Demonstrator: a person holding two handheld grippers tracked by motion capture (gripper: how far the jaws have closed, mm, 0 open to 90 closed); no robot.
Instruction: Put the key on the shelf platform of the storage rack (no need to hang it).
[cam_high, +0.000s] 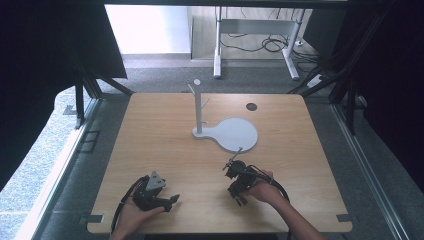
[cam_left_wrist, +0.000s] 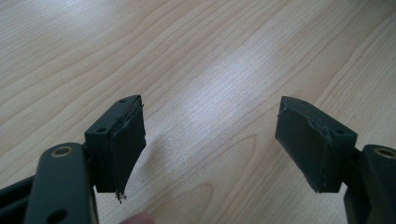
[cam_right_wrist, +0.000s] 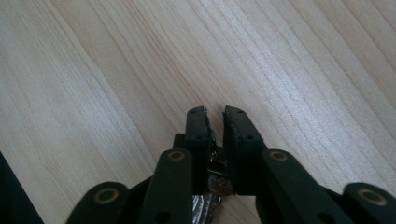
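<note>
The right gripper (cam_right_wrist: 215, 114) is held low over the tabletop (cam_high: 165, 145), its jaws drawn nearly together around a small metallic object (cam_right_wrist: 215, 179); what the object is cannot be told. In the high view a thin rod (cam_high: 234, 155) projects from this gripper toward the white round base (cam_high: 240, 134) of a peg stand (cam_high: 199, 107). The left gripper (cam_left_wrist: 210, 135) is held spread wide, with bare wood between its jaws.
</note>
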